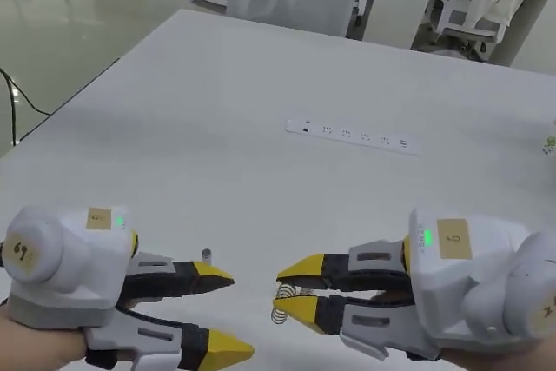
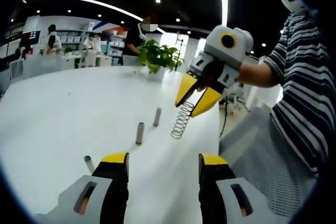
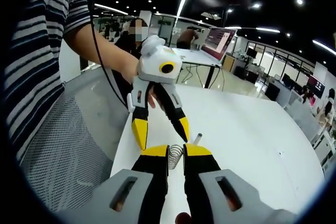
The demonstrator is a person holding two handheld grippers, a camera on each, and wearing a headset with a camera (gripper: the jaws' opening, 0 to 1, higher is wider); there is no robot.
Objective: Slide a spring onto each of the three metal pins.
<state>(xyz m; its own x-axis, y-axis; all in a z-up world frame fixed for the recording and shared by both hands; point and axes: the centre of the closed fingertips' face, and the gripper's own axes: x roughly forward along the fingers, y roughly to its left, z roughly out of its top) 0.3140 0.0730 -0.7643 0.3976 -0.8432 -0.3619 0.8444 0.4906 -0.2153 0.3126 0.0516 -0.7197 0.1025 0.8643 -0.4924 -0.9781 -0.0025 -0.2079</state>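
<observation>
White office counter (image 1: 261, 84) carries the work. At near left, the left claw (image 1: 241, 314) is wide open and empty. Three metal pins (image 2: 140, 132) stand upright beyond it. The right claw (image 1: 287, 293) pinches one spring (image 2: 182, 120) by its top end, probably so it can be lowered over a pin.

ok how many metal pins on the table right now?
3, upright in a row in the left gripper view: near pin close in front of the left gripper, middle pin, far pin beside the spring that the right gripper holds. None carries a spring.

Spring (image 1: 278, 314) half hidden behind jaws of the right gripper (image 1: 281, 289) (coils blurred)
</observation>
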